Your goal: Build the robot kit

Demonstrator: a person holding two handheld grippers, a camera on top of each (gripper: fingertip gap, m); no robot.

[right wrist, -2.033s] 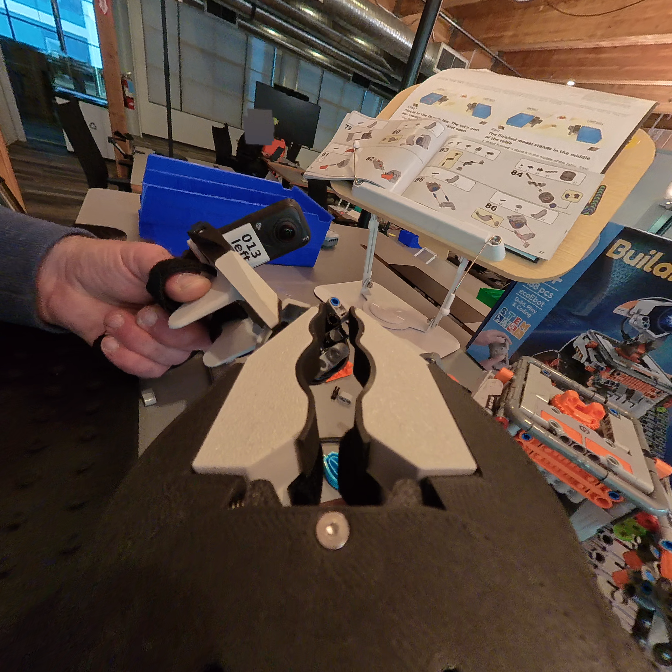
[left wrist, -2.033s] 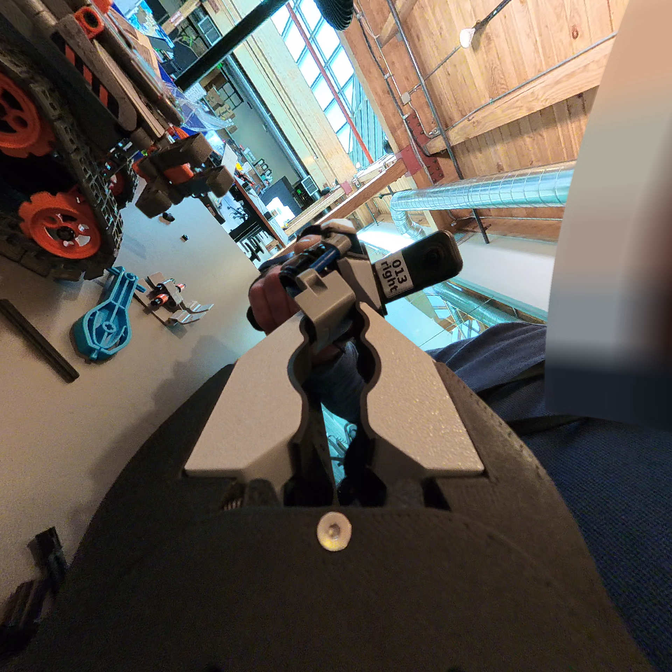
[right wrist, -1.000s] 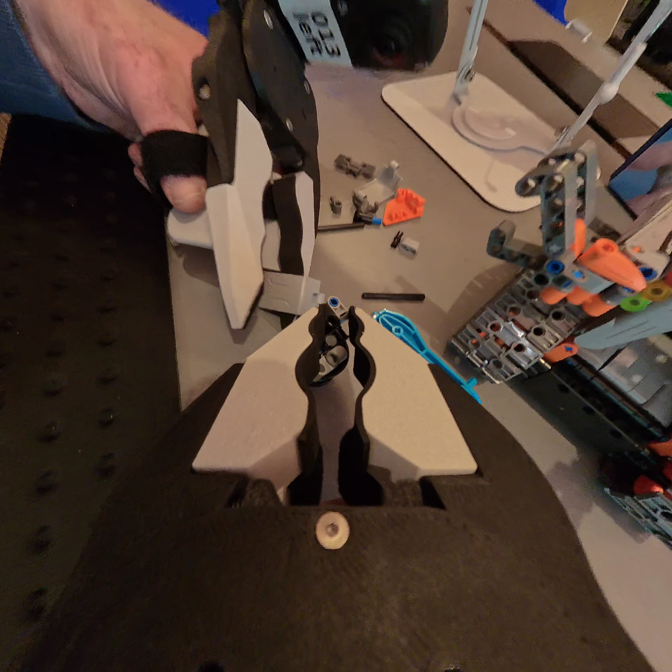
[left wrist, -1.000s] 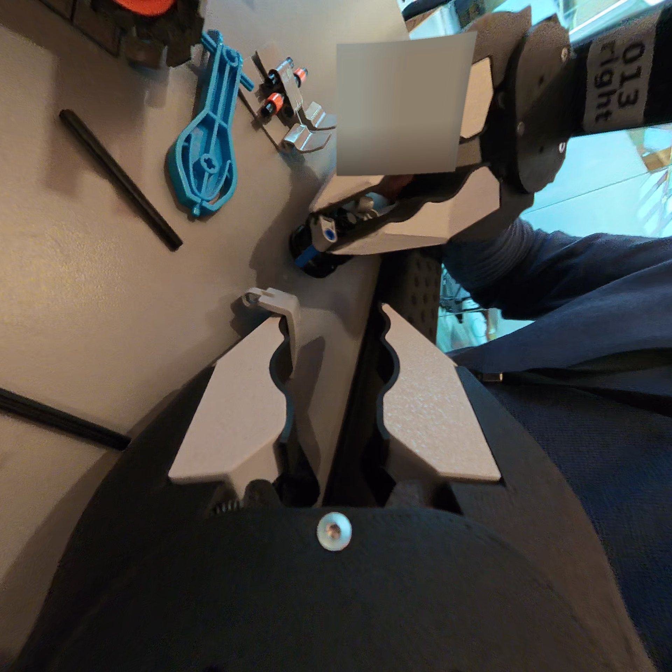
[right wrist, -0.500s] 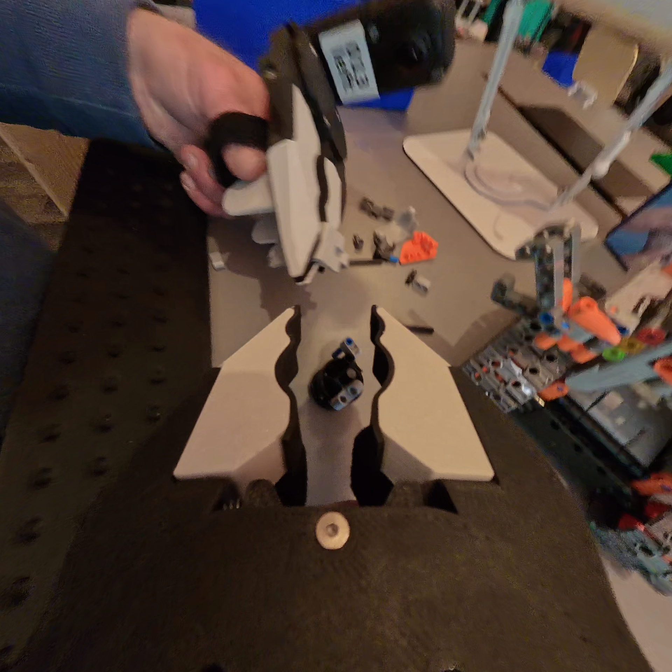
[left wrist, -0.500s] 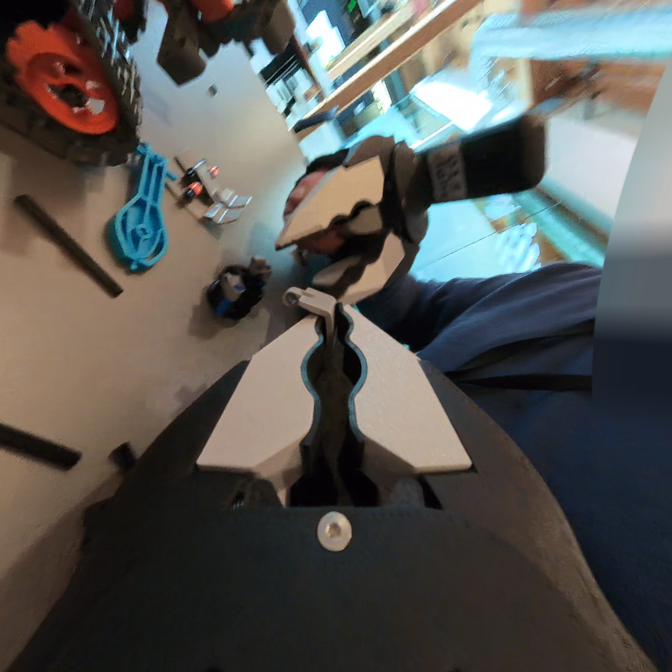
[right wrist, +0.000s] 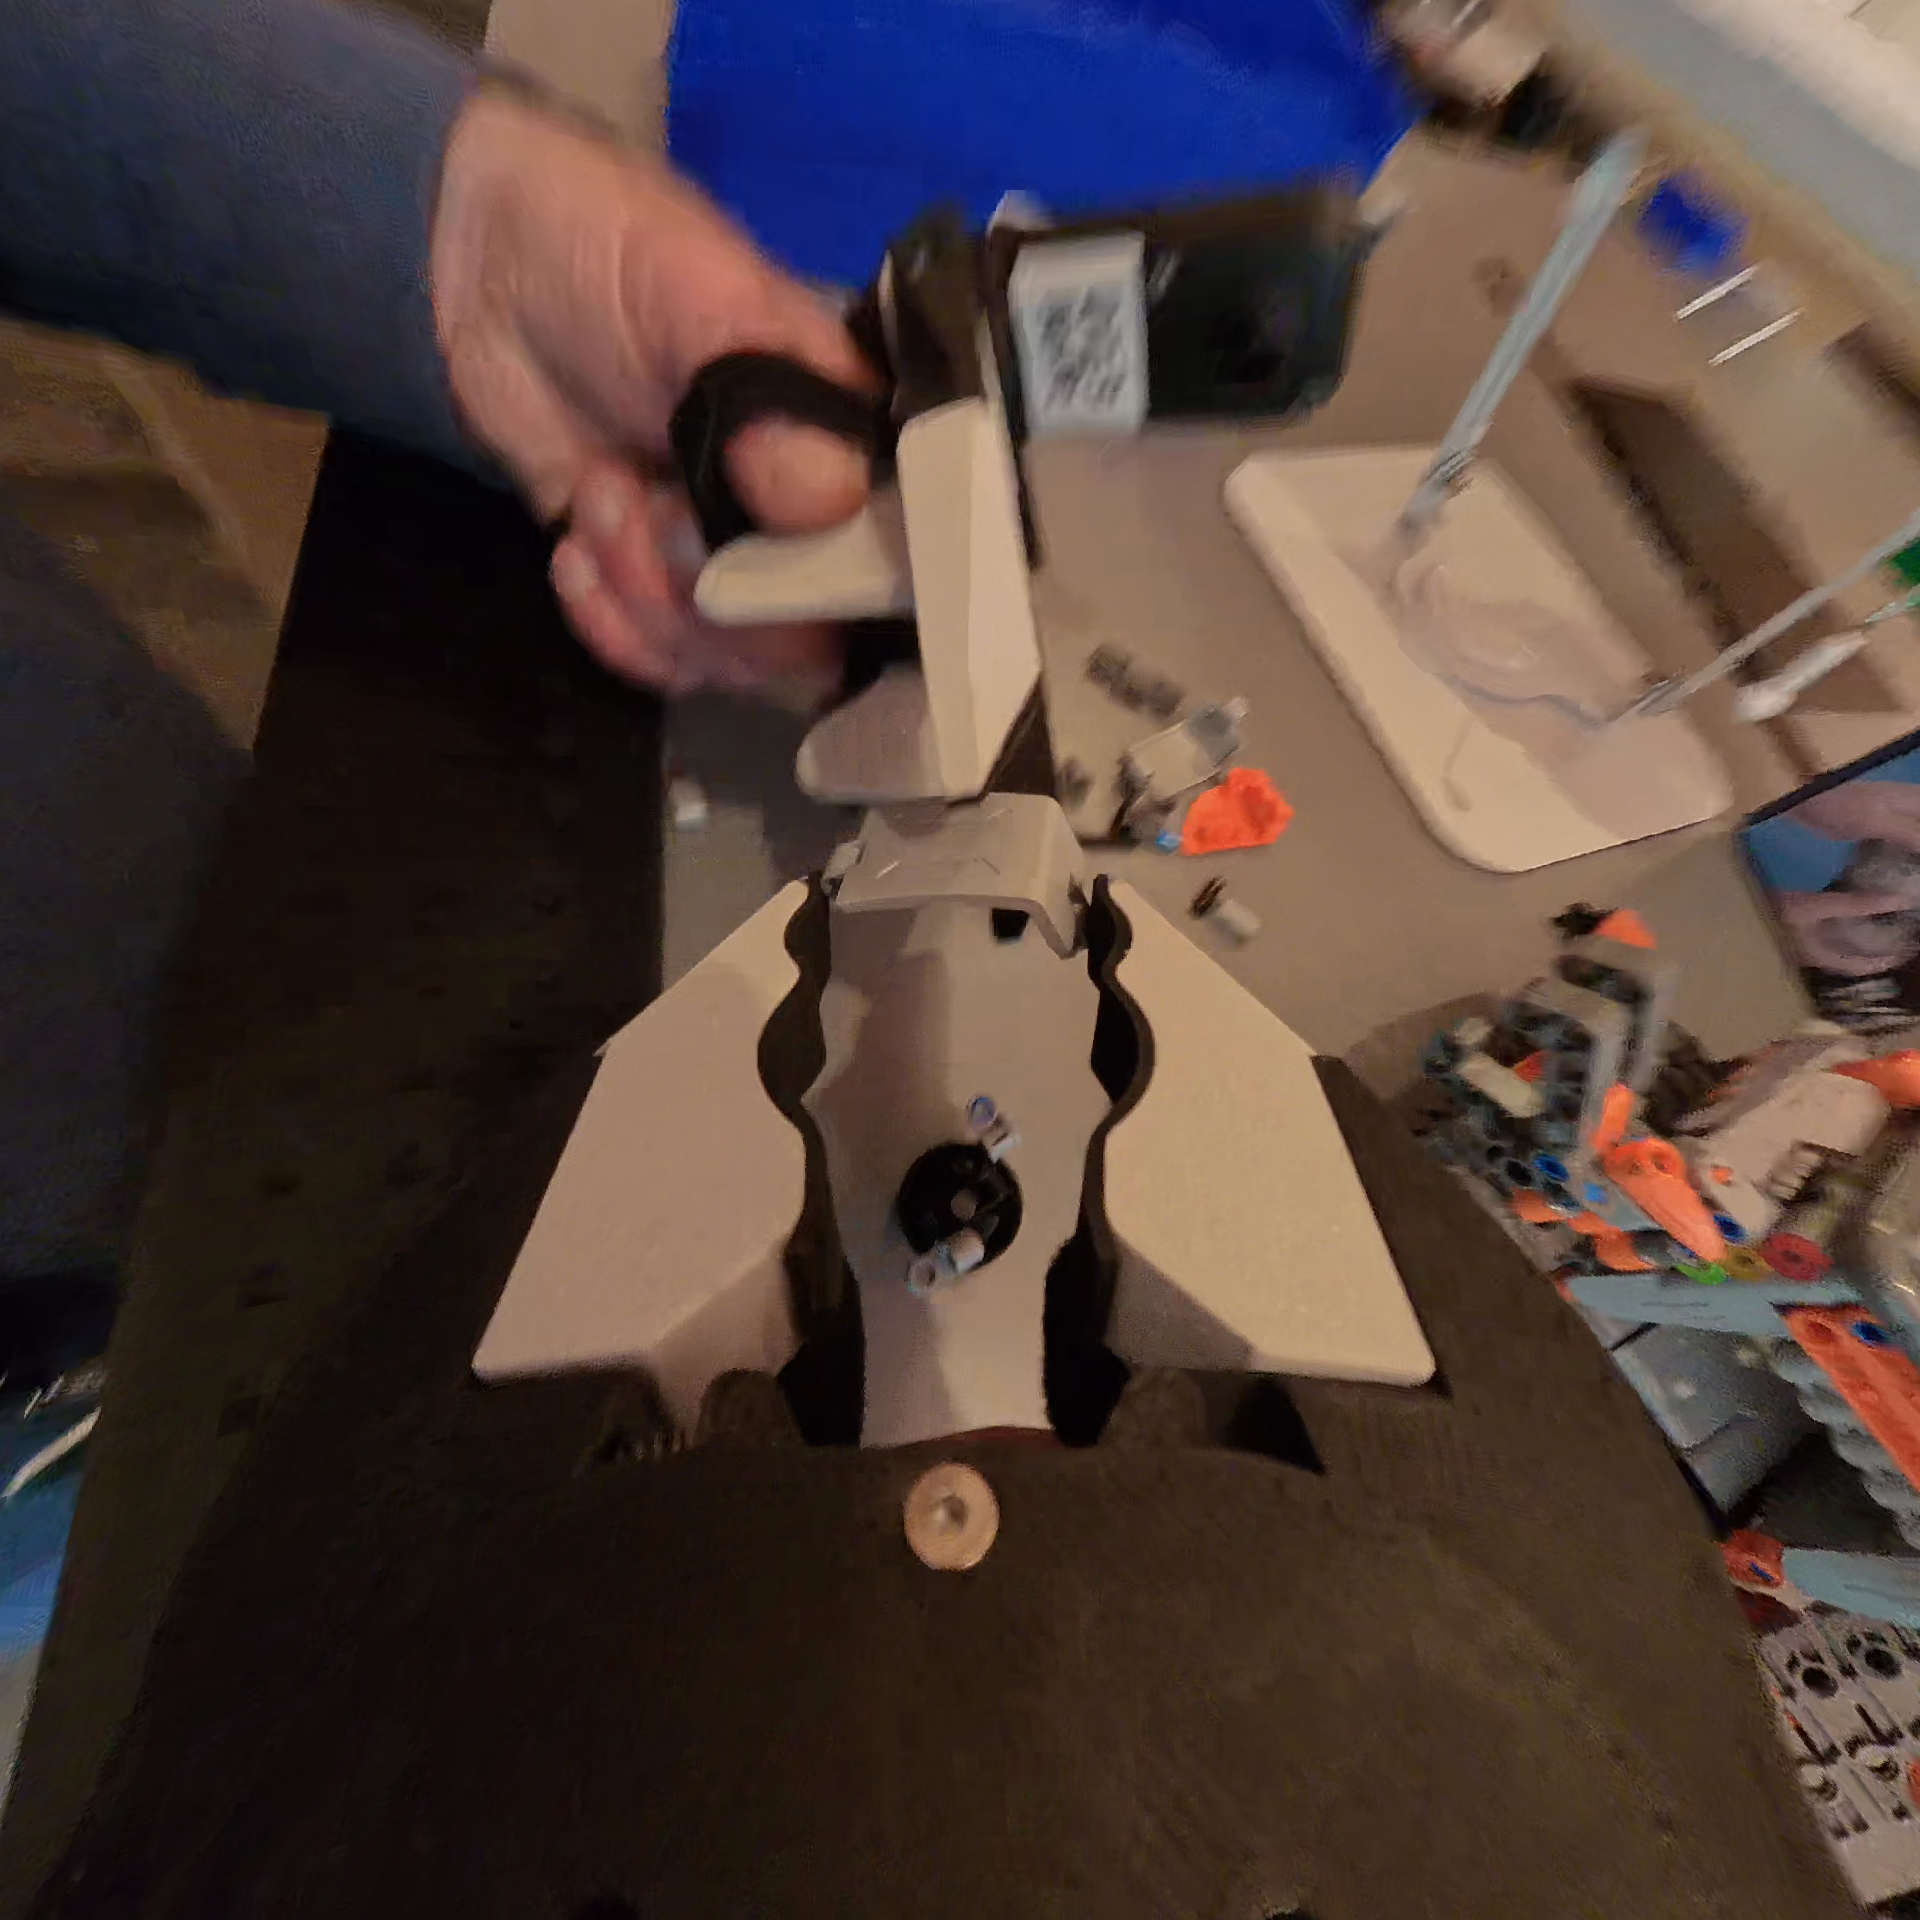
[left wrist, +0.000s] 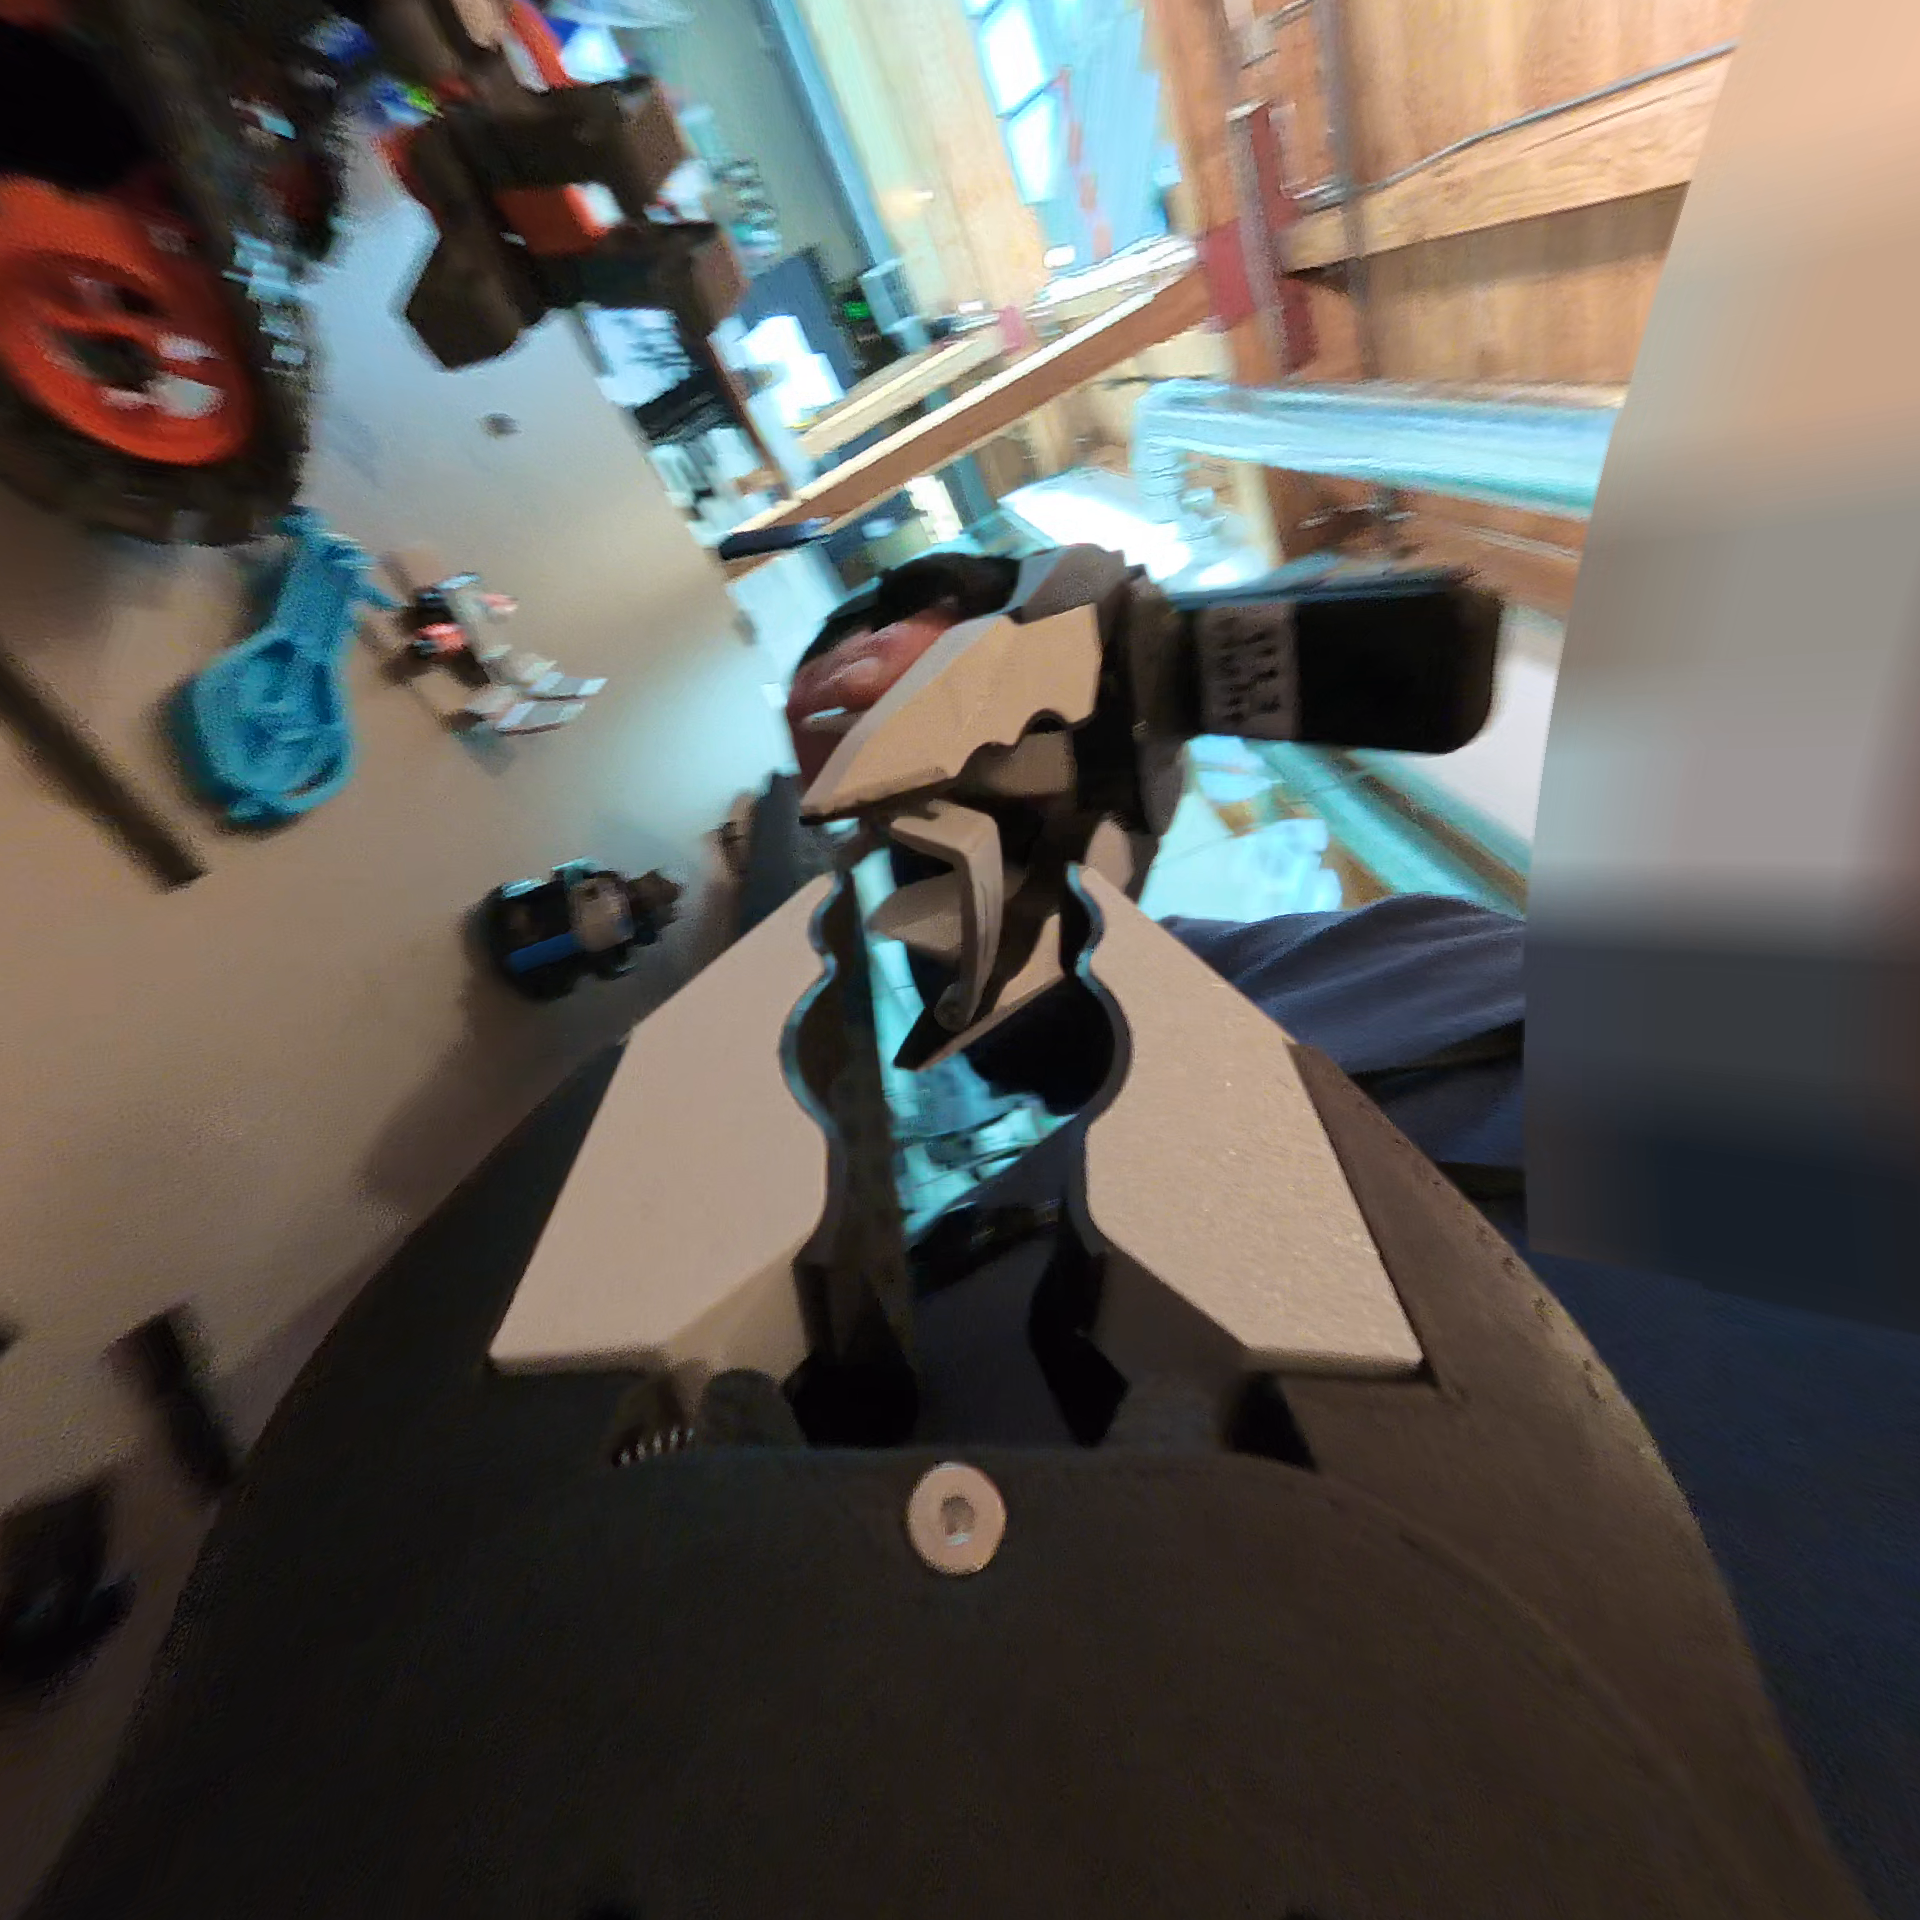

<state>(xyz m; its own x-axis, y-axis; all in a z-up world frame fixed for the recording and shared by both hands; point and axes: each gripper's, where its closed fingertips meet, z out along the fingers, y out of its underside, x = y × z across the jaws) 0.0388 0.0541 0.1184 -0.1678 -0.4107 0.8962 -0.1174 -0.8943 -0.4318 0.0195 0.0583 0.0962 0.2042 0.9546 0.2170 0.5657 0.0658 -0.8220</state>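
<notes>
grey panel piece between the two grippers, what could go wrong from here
1. The grey panel piece seems pinched only at the very tips of the right gripper, so it could slip out and fall toward the black round part lying below it.
2. The left gripper is open close around the same piece. With both sets of fingers this near, one may knock it loose.

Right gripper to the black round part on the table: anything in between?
Nothing covers the black round part, but a grey panel piece sits across the fingertips of the right gripper, with the left gripper just beyond.
</notes>
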